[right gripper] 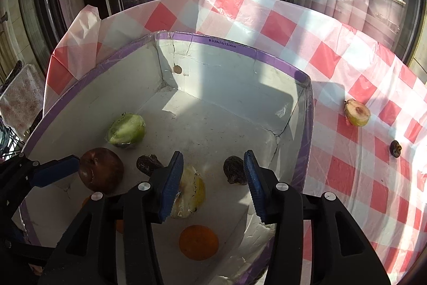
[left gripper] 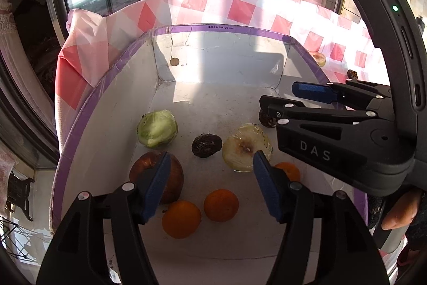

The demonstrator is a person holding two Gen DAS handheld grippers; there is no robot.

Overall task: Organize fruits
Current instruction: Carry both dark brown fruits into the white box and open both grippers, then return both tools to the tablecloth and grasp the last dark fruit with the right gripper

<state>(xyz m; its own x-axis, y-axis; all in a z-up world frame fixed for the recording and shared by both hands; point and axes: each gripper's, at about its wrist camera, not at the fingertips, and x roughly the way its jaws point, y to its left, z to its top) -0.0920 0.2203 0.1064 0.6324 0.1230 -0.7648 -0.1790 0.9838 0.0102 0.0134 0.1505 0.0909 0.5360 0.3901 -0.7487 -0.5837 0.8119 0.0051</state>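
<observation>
Fruits lie mostly inside the white box (left gripper: 112, 140) with the purple rim, under both of my tools. My left gripper (left gripper: 212, 178) hangs over the box floor with its jaws apart and nothing between the pads; the brown-red apple (left gripper: 149, 167) sits just behind its left finger, and the pale wrapped apple half (left gripper: 245, 148) just beyond its right one. My right gripper (right gripper: 213, 183) also stands open over the box, clamped on nothing, with that same pale half showing past its left finger and a dark dried fruit (right gripper: 233, 170) by its right finger. Counting in the box: one green cut fruit (left gripper: 157, 128), one brown-red apple, one pale half, two dark dried fruits, three oranges (left gripper: 221, 205). Outside, on the red-and-white checked cloth (right gripper: 333, 87), I see one more cut half (right gripper: 357, 113) and one small dark fruit (right gripper: 395, 148), well apart from the box.
</observation>
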